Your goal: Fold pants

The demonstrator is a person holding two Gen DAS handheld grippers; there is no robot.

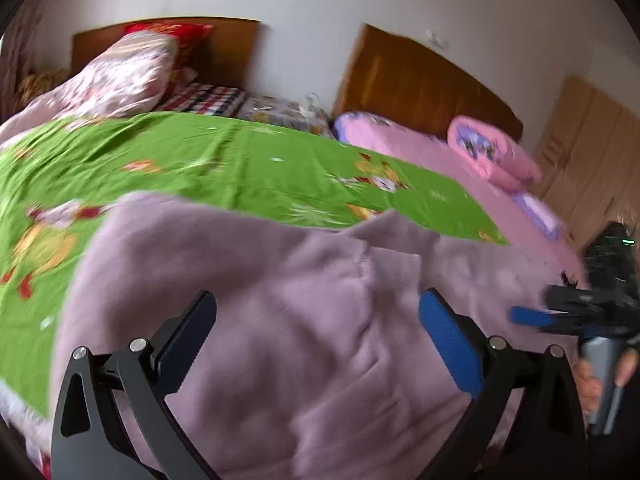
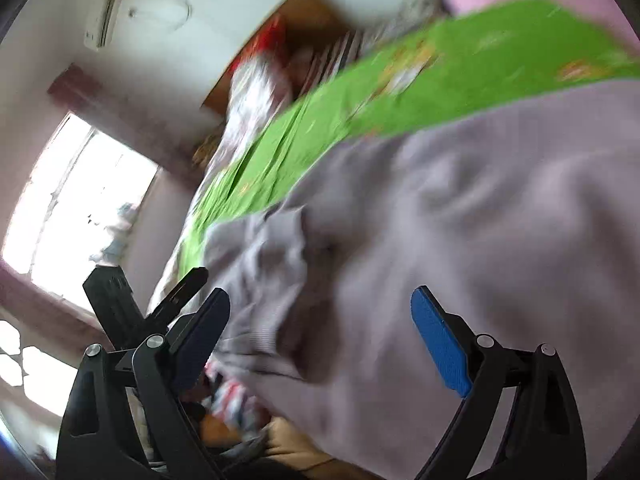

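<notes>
The pale lilac pants (image 1: 304, 312) lie spread on the green cartoon bedsheet (image 1: 224, 160) at the near edge of the bed. My left gripper (image 1: 316, 332) hovers over them with its jaws wide apart and nothing between them. My right gripper shows at the right edge of the left wrist view (image 1: 532, 316). In the right wrist view the pants (image 2: 460, 240) fill the frame, rumpled at their left end, and my right gripper (image 2: 320, 336) is open just above the cloth. The view is tilted and blurred.
Pink and floral quilts (image 1: 120, 76) and a wooden headboard (image 1: 224, 48) are at the back left. A second bed with pink bedding (image 1: 460, 160) is on the right. A window (image 2: 72, 200) and an air conditioner (image 2: 104, 8) show on the wall.
</notes>
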